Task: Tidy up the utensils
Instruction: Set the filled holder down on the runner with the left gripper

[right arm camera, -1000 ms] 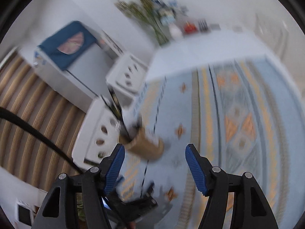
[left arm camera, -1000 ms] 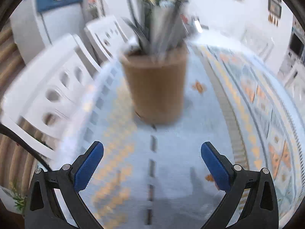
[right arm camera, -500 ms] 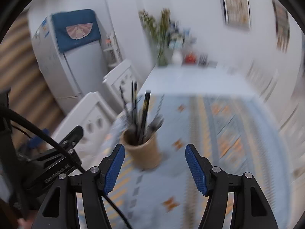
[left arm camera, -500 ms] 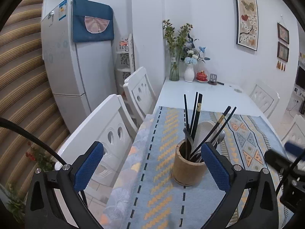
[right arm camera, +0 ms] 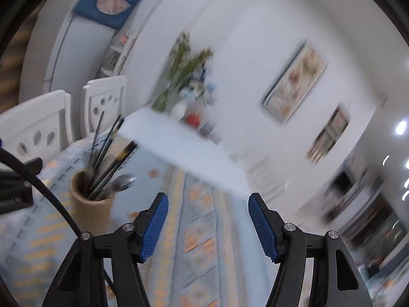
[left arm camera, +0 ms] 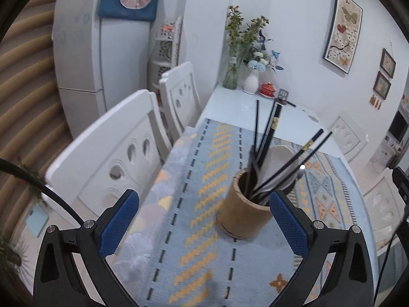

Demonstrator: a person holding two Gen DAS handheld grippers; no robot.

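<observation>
Both hand-held grippers, left (left arm camera: 203, 221) and right (right arm camera: 208, 226), gape empty near the wooden utensil holder (left arm camera: 242, 211); no legible writing

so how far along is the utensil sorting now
Looks done: black chopsticks, a fork and a spoon stand in the wooden holder. In hand: nothing; left claw and right claw are open and empty. Left: no loose utensils visible on the cloth.

White walls (left arm camera: 294, 25), white chairs (left arm camera: 107, 158), fridge (left arm camera: 102, 51), framed pictures (left arm camera: 343, 30).
</observation>
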